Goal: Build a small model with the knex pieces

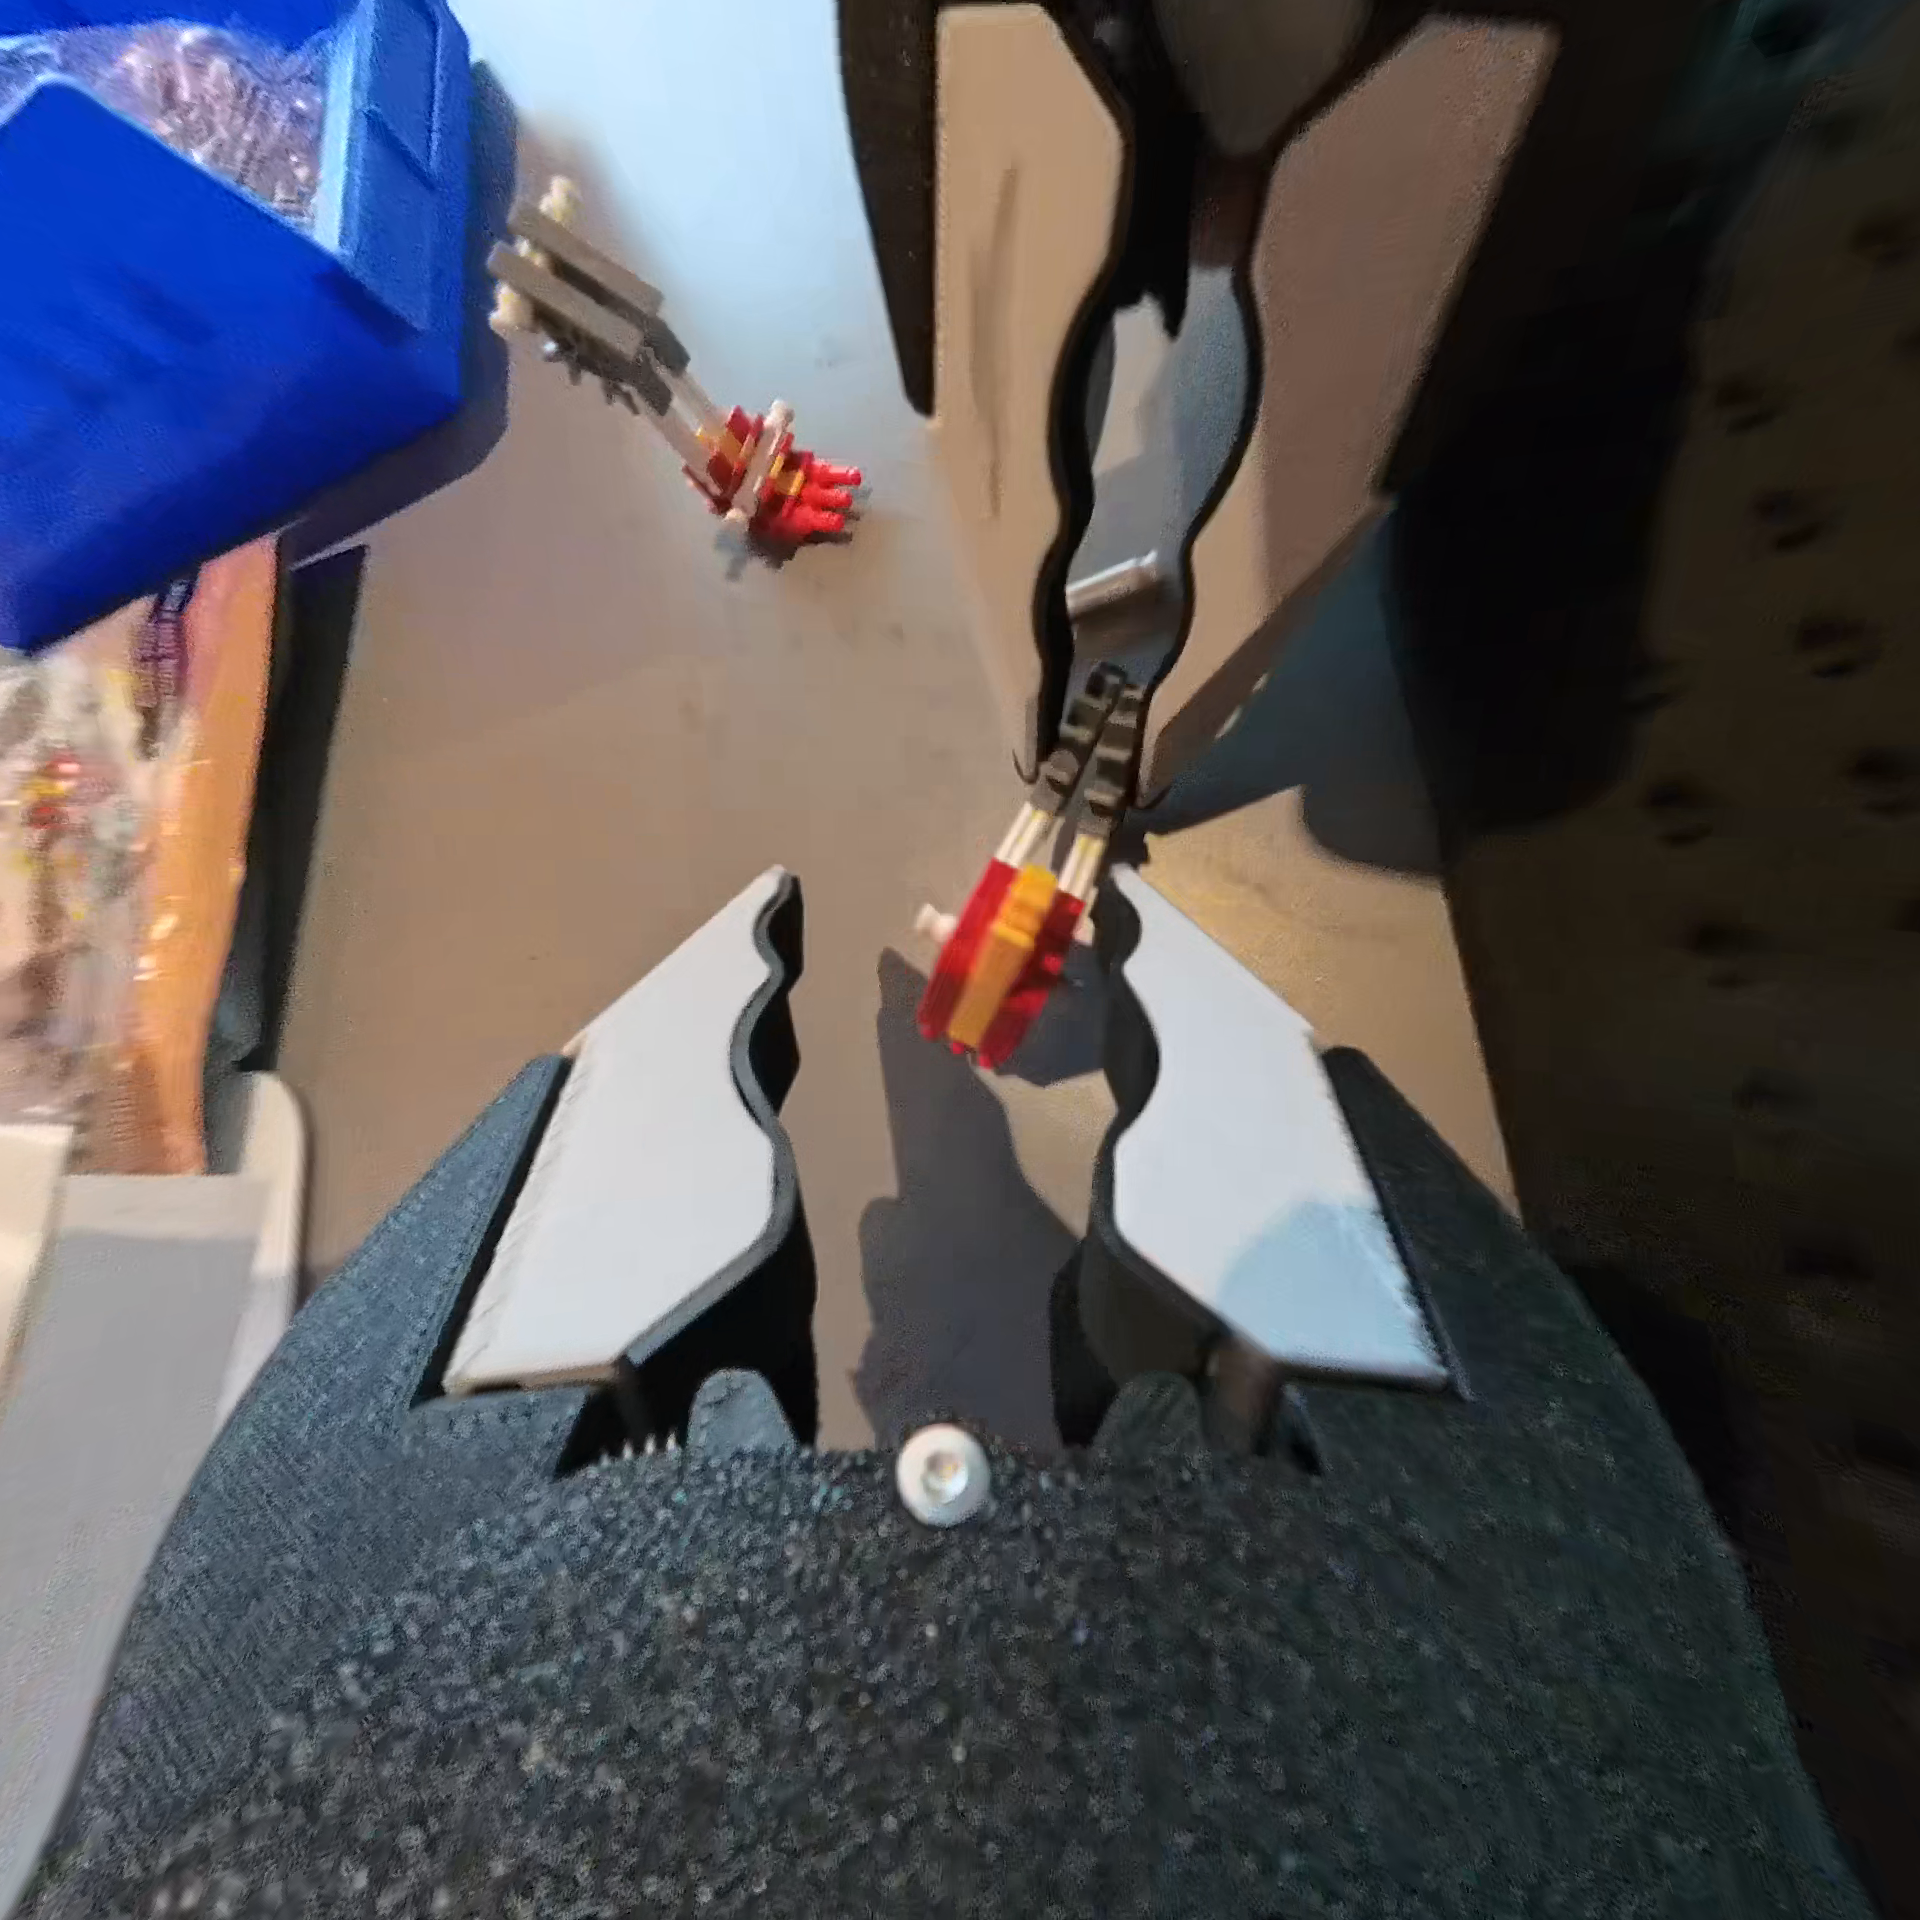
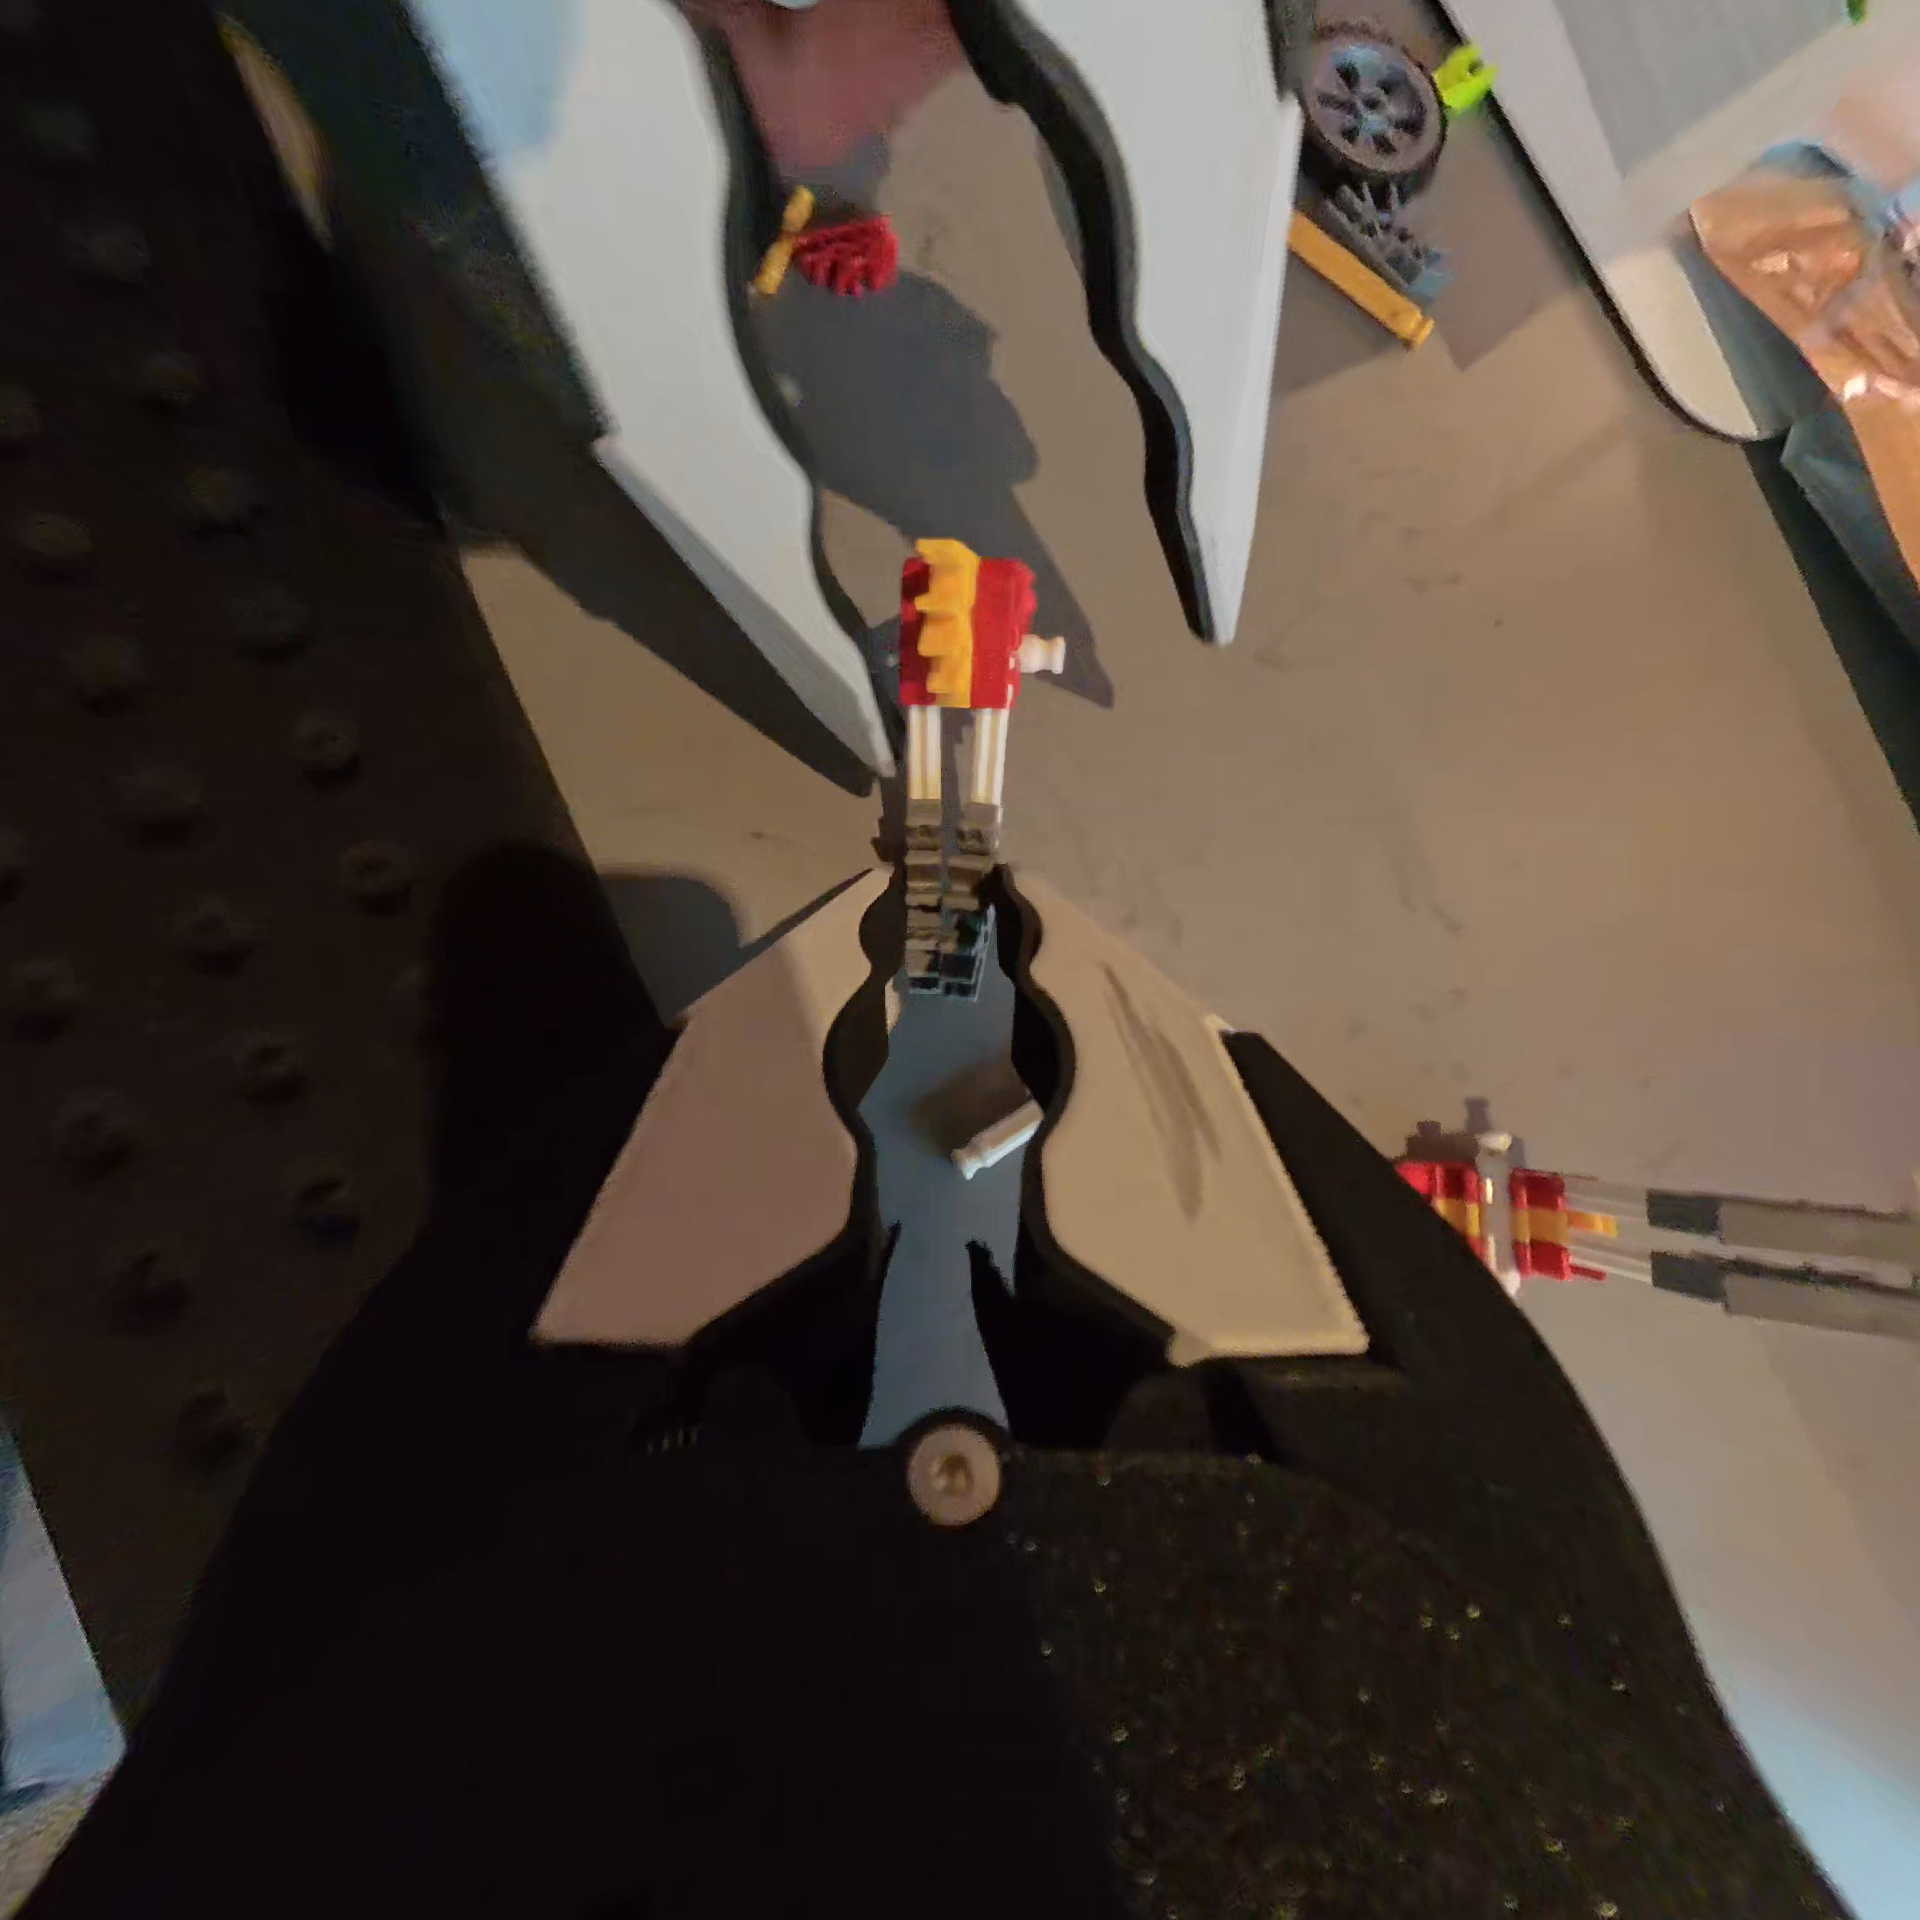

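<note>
My right gripper [image 2: 943,878] is shut on the grey end of a small brick assembly [image 2: 966,634]. The assembly has two white rods and a red-and-yellow stacked block, and it is held just above the grey table. In the left wrist view the right gripper [image 1: 1086,790] comes in from the top with the same assembly [image 1: 1003,961]. My left gripper [image 1: 951,899] is open, and the red-and-yellow block sits between its fingertips, close to the right one. I cannot tell if they touch. The left gripper also shows in the right wrist view [image 2: 1049,696]. A second similar assembly [image 1: 675,364] lies on the table, also visible in the right wrist view [image 2: 1507,1226].
A blue bin [image 1: 208,343] holding bagged parts stands at far left, with a white tray [image 1: 135,1299] nearer. A loose grey piece with a white pin [image 2: 987,1127], a red gear on a yellow axle [image 2: 831,255], a wheel [image 2: 1371,104] and a yellow beam [image 2: 1361,281] lie on the table. A dark studded surface [image 2: 208,727] borders it. Less than 4 cm separates the two grippers' tips. Between my left fingertips and the wheel [image 2: 1371,104] there is roughly 20 centimetres.
</note>
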`<state>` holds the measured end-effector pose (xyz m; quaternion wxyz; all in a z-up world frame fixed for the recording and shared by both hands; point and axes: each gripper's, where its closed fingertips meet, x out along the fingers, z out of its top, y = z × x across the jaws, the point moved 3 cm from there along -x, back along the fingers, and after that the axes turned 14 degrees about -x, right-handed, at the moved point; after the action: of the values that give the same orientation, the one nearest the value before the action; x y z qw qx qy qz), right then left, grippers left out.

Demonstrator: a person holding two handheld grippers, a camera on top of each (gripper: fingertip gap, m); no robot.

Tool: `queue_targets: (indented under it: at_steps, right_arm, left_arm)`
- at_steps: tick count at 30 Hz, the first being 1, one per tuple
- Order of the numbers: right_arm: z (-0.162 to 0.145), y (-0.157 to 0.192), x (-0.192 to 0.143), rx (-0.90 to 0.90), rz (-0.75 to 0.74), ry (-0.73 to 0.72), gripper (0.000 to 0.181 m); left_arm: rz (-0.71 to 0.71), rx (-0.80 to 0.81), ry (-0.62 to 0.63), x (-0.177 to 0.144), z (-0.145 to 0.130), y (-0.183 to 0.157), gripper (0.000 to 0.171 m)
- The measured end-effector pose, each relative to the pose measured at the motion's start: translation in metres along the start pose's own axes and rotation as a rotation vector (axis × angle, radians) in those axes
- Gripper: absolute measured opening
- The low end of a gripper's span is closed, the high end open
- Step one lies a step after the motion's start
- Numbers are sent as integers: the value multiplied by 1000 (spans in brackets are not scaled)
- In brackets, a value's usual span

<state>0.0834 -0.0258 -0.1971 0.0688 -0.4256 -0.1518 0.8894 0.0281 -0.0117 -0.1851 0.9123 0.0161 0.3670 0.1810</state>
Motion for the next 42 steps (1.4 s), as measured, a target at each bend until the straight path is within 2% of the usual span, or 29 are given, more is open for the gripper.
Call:
queue_targets:
  at_steps: [2, 5, 8, 10, 15, 17, 21, 26, 28, 29, 30, 32, 35, 38, 39, 42]
  right_arm:
    - [0, 1, -1, -19, 17, -22, 16]
    - [-1, 1, -1, -42, 32, -36, 16]
    - [-1, 2, -1, -58, 57, -59, 16]
    - [-1, 2, -1, -52, 66, -67, 16]
    - [-2, -6, -15, -10, 24, -100, 23]
    - [-6, -10, -24, -6, -11, -102, 22]
    - [-9, -11, -31, -34, -54, -83, 22]
    - [-2, -5, -15, -112, -56, -36, 31]
    - [-4, -3, -7, -135, -51, -8, 17]
    - [-5, -4, -5, -131, -51, -8, 16]
    - [-6, -5, -4, -116, -46, -24, 15]
    - [-7, -9, -6, -75, -32, -69, 14]
    - [-3, -13, -16, -15, -6, -172, 13]
    - [-4, -10, -15, -28, 15, -173, 13]
    - [-4, -10, -14, -32, 16, -166, 13]
    - [-7, -9, -10, -38, 29, -147, 14]
  left_arm:
    - [-97, -56, 26, 3, -6, -4, 53]
    - [-174, -32, 53, 7, -13, -11, 52]
    - [-207, -27, 3, 10, -7, -15, 42]
    - [-183, 5, 13, 14, -7, -14, 32]
    - [-170, 15, 52, 11, -7, -12, 30]
    - [-120, 37, 98, 8, -5, -6, 20]
    - [-146, 68, 216, 4, -3, -8, 20]
    - [-166, 102, 289, 8, 4, -12, 20]
    - [-169, 140, 339, 8, 6, -15, 20]
    - [-163, 159, 342, 8, 8, -15, 20]
    - [-162, 159, 332, 8, 10, -15, 21]
    - [-141, 113, 285, 8, 14, -10, 39]
    - [-164, 19, 196, 9, 10, -8, 41]
    - [-234, -117, 4, 7, 22, -12, 32]
    - [-244, -152, -7, 8, 21, -12, 32]
    - [-207, -105, 35, 12, 10, -13, 32]
